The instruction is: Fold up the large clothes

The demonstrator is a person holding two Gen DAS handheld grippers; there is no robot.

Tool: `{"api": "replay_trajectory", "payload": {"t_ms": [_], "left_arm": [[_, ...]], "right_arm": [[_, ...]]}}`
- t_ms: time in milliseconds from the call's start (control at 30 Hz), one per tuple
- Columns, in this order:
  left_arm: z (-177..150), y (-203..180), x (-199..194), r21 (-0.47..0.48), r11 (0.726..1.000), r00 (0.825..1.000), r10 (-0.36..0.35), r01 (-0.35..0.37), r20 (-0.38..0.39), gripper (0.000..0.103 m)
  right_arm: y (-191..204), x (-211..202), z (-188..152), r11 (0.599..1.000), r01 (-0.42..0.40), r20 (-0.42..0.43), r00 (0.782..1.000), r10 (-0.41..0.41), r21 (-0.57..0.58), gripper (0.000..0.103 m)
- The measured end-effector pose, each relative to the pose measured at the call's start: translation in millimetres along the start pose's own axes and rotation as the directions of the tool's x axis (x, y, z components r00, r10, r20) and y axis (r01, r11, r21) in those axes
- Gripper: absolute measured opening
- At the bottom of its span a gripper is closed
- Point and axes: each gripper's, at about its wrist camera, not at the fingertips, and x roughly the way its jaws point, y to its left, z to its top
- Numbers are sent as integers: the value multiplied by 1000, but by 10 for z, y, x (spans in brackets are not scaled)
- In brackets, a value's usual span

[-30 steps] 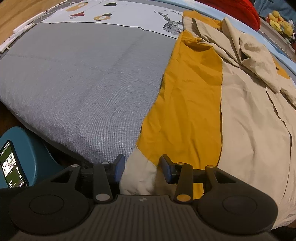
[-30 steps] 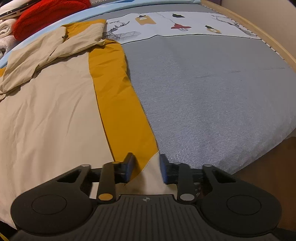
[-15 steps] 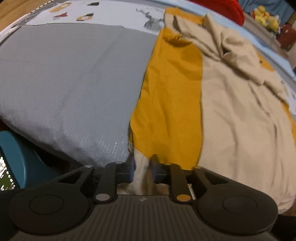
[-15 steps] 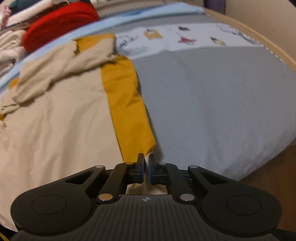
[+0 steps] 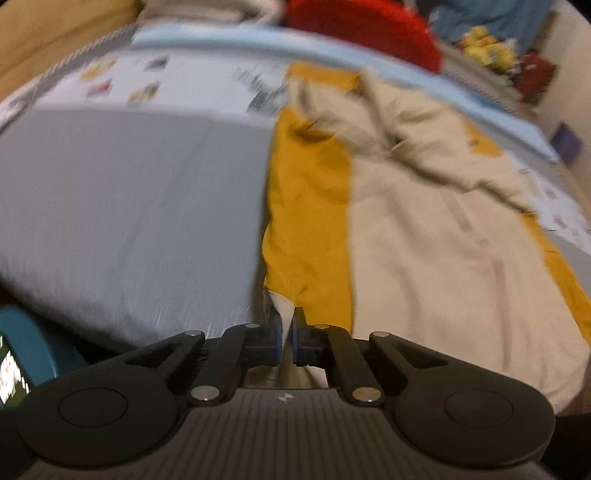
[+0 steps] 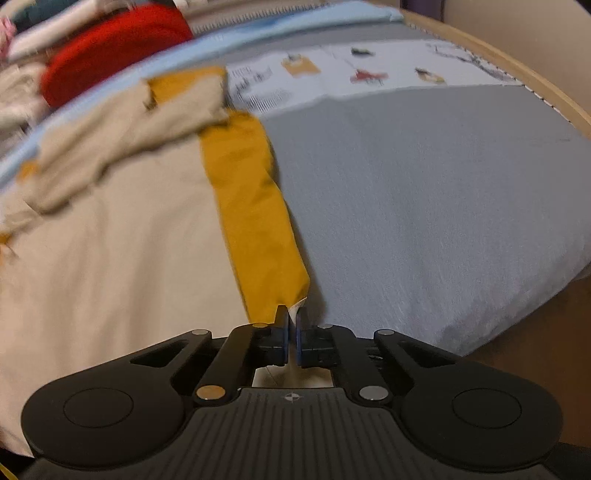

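Observation:
A large beige and mustard-yellow garment (image 5: 424, 236) lies spread on a grey bed (image 5: 129, 206), its sleeves bunched at the far end. My left gripper (image 5: 285, 332) is shut on the garment's near left hem corner, beige cloth pinched between the pads. In the right wrist view the same garment (image 6: 110, 258) fills the left side, and my right gripper (image 6: 292, 334) is shut on its near right hem corner, beside the yellow side panel (image 6: 255, 221). Both corners are lifted off the bed.
A red cushion (image 5: 362, 29) and piled items lie beyond the bed's far edge. A printed white sheet (image 6: 351, 74) covers the far part of the bed (image 6: 424, 192). A teal stool (image 5: 29, 343) stands at the lower left. The wooden floor (image 6: 535, 332) shows at right.
Both grippers went from open around the hem corners to shut on them. Both have since lifted and tilted up, raising the corners off the bed.

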Motion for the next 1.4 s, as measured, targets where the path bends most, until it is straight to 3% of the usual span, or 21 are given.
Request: {"api": "replay_trajectory", "payload": {"t_ms": [100,367,500,633,733,800,967,1033,1100,1167,1200,1267,1333,1400], "left_arm": [[130,-42,-335,29,997,995,-72,70,63,4],[360,159,-1283,33,964,958,-265,263,109,4],[306,388,-1742,-1,943,939,-331,333,91,4],[334,574,-1786,-51,929,930,-362,366,68,4],[512,629,-1437,-93,924,929,-369,371,38,4],[709,645,-1076,-130,925,934,-357,356,22,4],[1316,723,72,-304,895,937,-349,325,-25,7],[1488,812,466,-394,871,942,-334,294,-34,14],[1560,941,694,-474,842,953,-303,260,-16,41],[1523,1058,767,-529,810,956,-293,253,10,44],[1511,1085,770,-535,810,959,-285,239,-2,44],[1505,1033,712,-479,847,965,-263,230,-3,44],[1451,880,660,-388,897,971,-240,212,-24,46],[1426,756,684,-310,932,976,-211,188,-44,47]], "right_arm": [[32,-353,130,997,-83,76,994,83,-3,2],[-187,-1417,369,956,-293,214,936,280,28,2],[-424,-1900,307,938,-344,230,918,324,51,2],[-646,-2122,225,930,-360,234,913,334,77,2],[-700,-1946,311,925,-360,215,919,331,119,2],[-640,-1715,419,936,-326,187,936,299,132,2],[-372,-839,1061,943,-299,134,950,281,147,2],[-273,-479,1362,943,-284,127,956,265,174,7],[-265,-257,1554,949,-231,175,965,196,213,12],[-288,-64,1652,952,-192,214,967,141,238,13],[-312,20,1648,952,-184,216,967,131,245,13],[-356,188,1529,955,-184,204,969,137,233,13],[-368,377,1466,965,-136,86,989,119,223,16],[-315,416,1464,968,-167,100,984,150,189,17]]}}
